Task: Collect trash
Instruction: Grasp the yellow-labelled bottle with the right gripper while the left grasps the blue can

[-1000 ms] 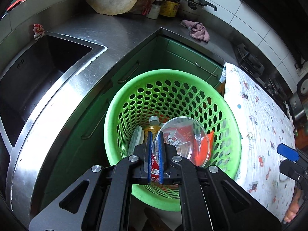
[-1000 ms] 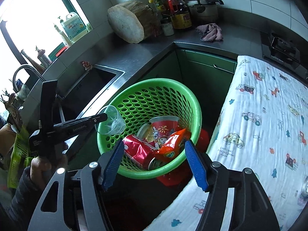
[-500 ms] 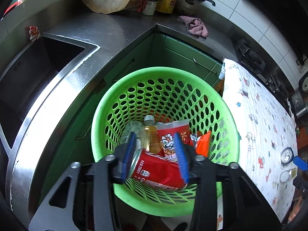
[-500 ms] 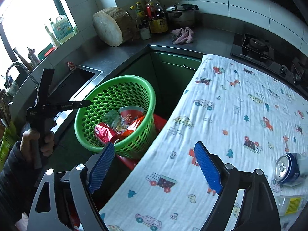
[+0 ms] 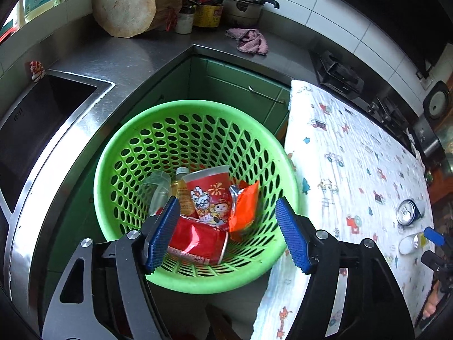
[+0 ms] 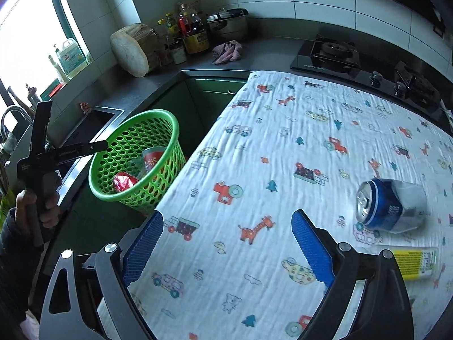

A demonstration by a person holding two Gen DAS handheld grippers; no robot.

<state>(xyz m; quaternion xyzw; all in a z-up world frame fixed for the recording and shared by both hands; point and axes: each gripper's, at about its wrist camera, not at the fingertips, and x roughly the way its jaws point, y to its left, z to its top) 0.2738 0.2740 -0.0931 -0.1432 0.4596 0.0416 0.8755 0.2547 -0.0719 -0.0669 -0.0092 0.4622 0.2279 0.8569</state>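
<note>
A green perforated basket [image 5: 198,113] stands on the floor between the counter and the table. In it lie a clear plastic cup [image 5: 158,189], a small bottle [image 5: 181,182], a red paper cup [image 5: 209,192], an orange wrapper [image 5: 243,206] and a red can [image 5: 195,240]. My left gripper [image 5: 228,233] hangs over the basket, jaws opening, nothing between them. My right gripper [image 6: 226,248] is over the table cloth [image 6: 283,155], jaws opening and empty. A blue can [image 6: 392,204] lies on its side to its right, with a yellow-labelled bottle [image 6: 410,263] nearer.
A steel counter with a sink [image 5: 34,130] lies left of the basket. A chopping block [image 5: 124,4], bottles, a pot and a pink rag [image 5: 252,41] stand at the back. A gas hob [image 6: 328,53] is behind the table. A hand [image 6: 36,206] holds the left gripper.
My left gripper opened and let the clear cup drop into the basket, then drew back a little. My right gripper swung from the basket to over the table, opening wider.
</note>
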